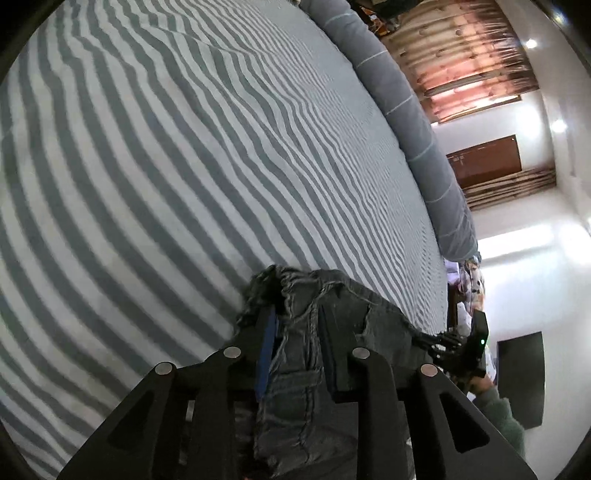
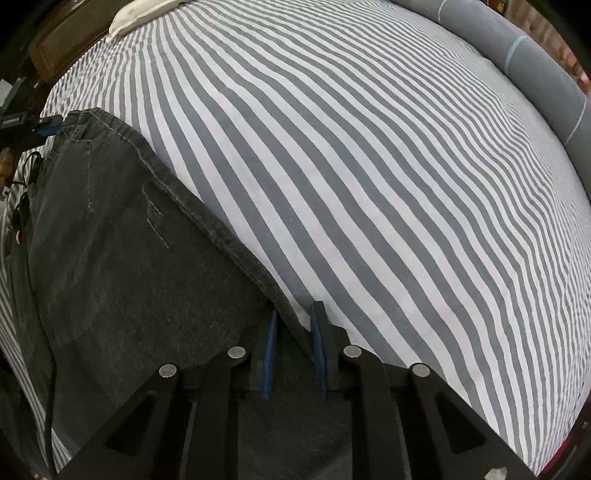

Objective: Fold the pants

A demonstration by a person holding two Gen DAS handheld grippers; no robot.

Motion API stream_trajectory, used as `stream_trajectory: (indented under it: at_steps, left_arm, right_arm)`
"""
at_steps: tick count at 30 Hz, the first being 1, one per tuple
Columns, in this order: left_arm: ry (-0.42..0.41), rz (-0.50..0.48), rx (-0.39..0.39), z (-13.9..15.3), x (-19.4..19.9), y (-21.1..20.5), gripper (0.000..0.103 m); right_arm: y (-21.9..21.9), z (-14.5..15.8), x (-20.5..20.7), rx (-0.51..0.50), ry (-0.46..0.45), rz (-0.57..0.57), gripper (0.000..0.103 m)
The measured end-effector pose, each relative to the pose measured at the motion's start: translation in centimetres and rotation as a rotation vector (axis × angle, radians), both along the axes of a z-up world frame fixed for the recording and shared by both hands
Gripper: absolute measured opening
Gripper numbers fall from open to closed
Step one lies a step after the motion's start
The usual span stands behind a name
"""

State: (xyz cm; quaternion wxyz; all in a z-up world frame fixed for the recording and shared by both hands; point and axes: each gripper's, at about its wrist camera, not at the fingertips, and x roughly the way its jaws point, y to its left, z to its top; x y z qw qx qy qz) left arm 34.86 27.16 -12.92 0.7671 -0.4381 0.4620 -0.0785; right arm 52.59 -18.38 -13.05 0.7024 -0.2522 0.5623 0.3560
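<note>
The dark grey denim pants [image 2: 122,236] hang stretched between both grippers over a striped bed. In the left wrist view my left gripper [image 1: 295,314] is shut on a bunched end of the pants [image 1: 295,369], with fabric filling the gap between its fingers. In the right wrist view my right gripper [image 2: 295,314] is shut on the seamed edge of the pants, which runs between its blue pads [image 2: 271,343]. The right gripper [image 1: 458,343] also shows at the far end of the fabric in the left wrist view. The left gripper [image 2: 44,123] shows at the pants' far corner in the right wrist view.
The grey-and-white striped bedsheet [image 2: 369,166] fills both views. A grey bolster [image 1: 417,122] lies along the bed's far edge, also in the right wrist view [image 2: 535,74]. A white pillow [image 2: 140,14] sits at the bed's far corner. Wooden furniture [image 1: 484,166] stands beyond.
</note>
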Motion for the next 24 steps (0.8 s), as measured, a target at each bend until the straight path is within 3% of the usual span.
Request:
stream_trajectory:
  at_steps: [9, 13, 15, 16, 20, 24]
  left_arm:
    - [0.033, 0.002, 0.037, -0.9, 2.1, -0.7, 0.023]
    - [0.004, 0.005, 0.069, -0.5, 2.4, -1.5, 0.033]
    - [-0.009, 0.032, 0.090, -0.7, 1.8, -1.4, 0.024]
    - [0.000, 0.046, 0.106, -0.9, 1.5, -1.3, 0.010]
    - [0.025, 0.085, 0.030, -1.1, 0.6, -0.2, 0.006]
    - [0.012, 0.048, 0.066, 1.0, 0.6, -0.5, 0.006]
  right_arm:
    - [-0.7, 0.1, -0.2, 0.021, 0.002, -0.005, 0.016]
    - [-0.5, 0.1, 0.4, 0.004, 0.029, 0.023, 0.016]
    - [-0.1, 0.0, 0.5, -0.017, 0.025, 0.054, 0.016]
    - [0.2, -0.1, 0.5, -0.031, 0.019, 0.069, 0.016]
    - [0.6, 0.1, 0.3, -0.064, 0.006, 0.089, 0.017]
    - [0.0, 0.6, 0.4, -0.081, 0.025, 0.108, 0.019]
